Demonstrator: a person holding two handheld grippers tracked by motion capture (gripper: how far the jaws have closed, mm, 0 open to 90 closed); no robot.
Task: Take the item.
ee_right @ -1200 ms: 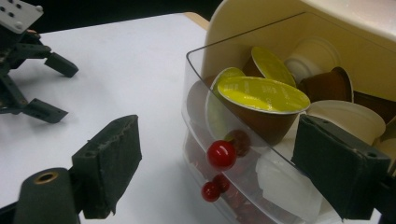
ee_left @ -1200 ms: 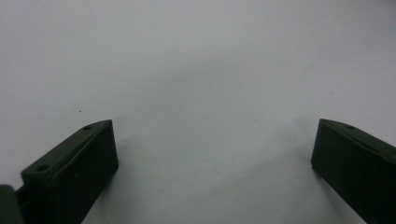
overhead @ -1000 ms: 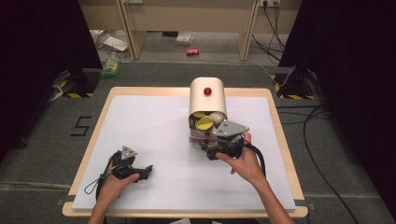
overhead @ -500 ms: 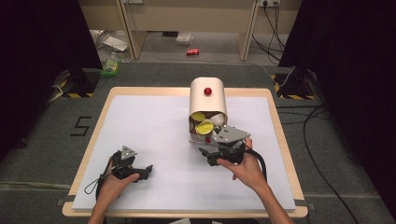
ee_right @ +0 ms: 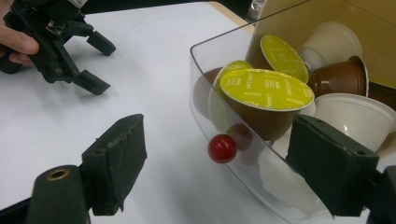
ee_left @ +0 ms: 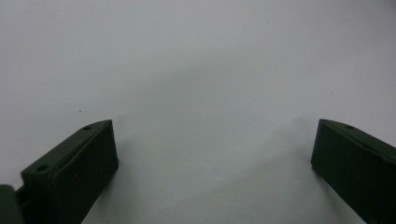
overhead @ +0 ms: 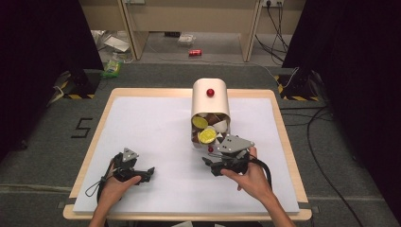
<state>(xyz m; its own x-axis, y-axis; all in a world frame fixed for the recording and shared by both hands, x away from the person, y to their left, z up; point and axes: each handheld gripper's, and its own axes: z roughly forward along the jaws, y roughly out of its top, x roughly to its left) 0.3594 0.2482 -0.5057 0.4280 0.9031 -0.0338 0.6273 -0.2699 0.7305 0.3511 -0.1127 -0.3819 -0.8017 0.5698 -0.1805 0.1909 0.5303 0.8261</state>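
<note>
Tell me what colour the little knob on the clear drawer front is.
Red: the knob shows best in the right gripper view, on the clear drawer.

Both forearms come in from the bottom, and each hand holds a black gripper low over the table. The left gripper point(overhead: 147, 171) has its jaws wide apart with nothing between them. The right gripper point(overhead: 212, 163) is also open, and its jaws have just been closing a little.

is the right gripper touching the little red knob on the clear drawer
Apart. In the right gripper view the red knob sits in the open space between the jaws of the right gripper, with white table visible on either side of it.
</note>
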